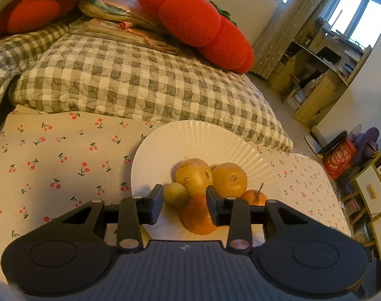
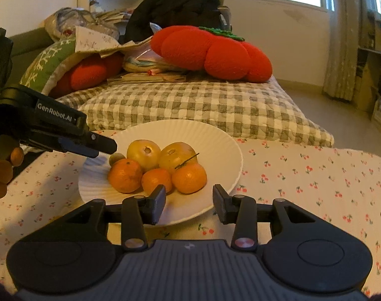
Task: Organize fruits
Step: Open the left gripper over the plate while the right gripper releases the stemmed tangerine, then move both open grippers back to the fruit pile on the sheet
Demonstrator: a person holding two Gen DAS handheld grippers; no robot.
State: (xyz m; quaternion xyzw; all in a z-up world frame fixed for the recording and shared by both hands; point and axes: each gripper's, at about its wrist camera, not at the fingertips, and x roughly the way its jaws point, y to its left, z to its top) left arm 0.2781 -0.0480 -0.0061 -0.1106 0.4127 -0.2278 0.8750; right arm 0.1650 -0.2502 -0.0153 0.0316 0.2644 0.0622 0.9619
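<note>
A white fluted plate is seen resting on a cloth printed with cherries, just in front of a grey checked quilt. On the plate a cluster of fruit is gathered, touching one another: three oranges, namely a left orange, a middle orange and a stemmed orange, with two yellowish apples behind them and a small green fruit at the far left of the heap.

The left gripper is held tilted downward over the near rim of the plate. Its jaws are parted, and an orange lies in the gap between them (no pressing of the pads against it can be made out). In the right wrist view this same gripper is seen entering from the left, with the fingers of a hand wrapped around its handle.

The right gripper is pointed at a shallower downward angle toward the plate's near edge. Its jaws are spread with nothing between them, and the stemmed orange lies just beyond their tips.

A red tomato-shaped cushion is seen farther back on the quilt.
</note>
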